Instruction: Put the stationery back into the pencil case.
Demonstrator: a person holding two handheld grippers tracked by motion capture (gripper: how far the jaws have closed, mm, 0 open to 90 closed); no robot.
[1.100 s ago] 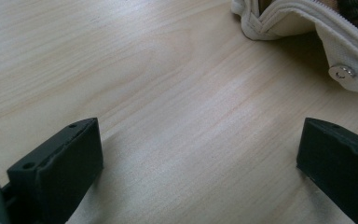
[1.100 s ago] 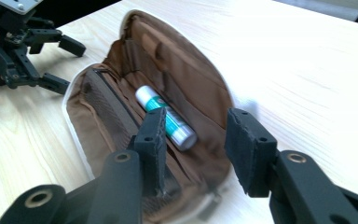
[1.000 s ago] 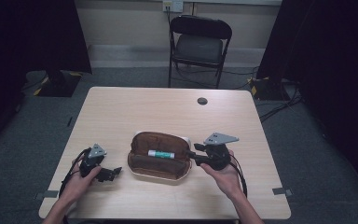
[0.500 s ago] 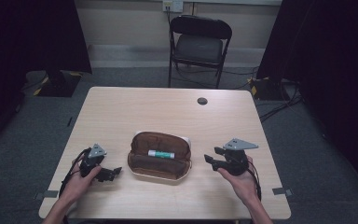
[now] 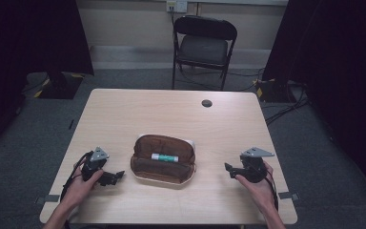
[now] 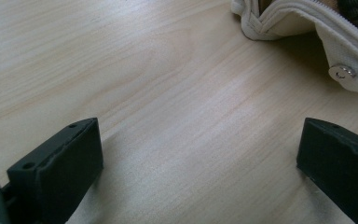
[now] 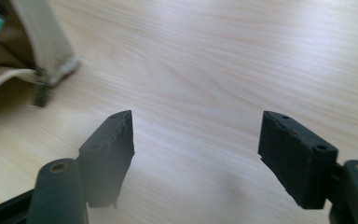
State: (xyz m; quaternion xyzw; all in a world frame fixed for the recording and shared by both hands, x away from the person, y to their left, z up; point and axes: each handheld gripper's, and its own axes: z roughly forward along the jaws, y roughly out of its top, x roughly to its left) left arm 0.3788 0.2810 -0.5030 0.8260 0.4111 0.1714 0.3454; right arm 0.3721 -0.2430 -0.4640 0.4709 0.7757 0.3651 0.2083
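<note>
Pouch (image 5: 163,158) lying open on table (image 5: 124,114), glue stick (image 5: 165,157) showing inside from above, right gripper (image 5: 228,167) jaws just opening on nothing, left gripper (image 5: 119,174) gaping empty, snap (image 6: 342,72) showing close up.

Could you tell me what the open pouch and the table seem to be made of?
Pouch: apparently soft fabric, cream outside and brown lining, matte; stitched zipper edge and metal snap show. Table: light wood-look top, smooth, faint sheen; possibly laminate, given the even printed-looking grain.
</note>
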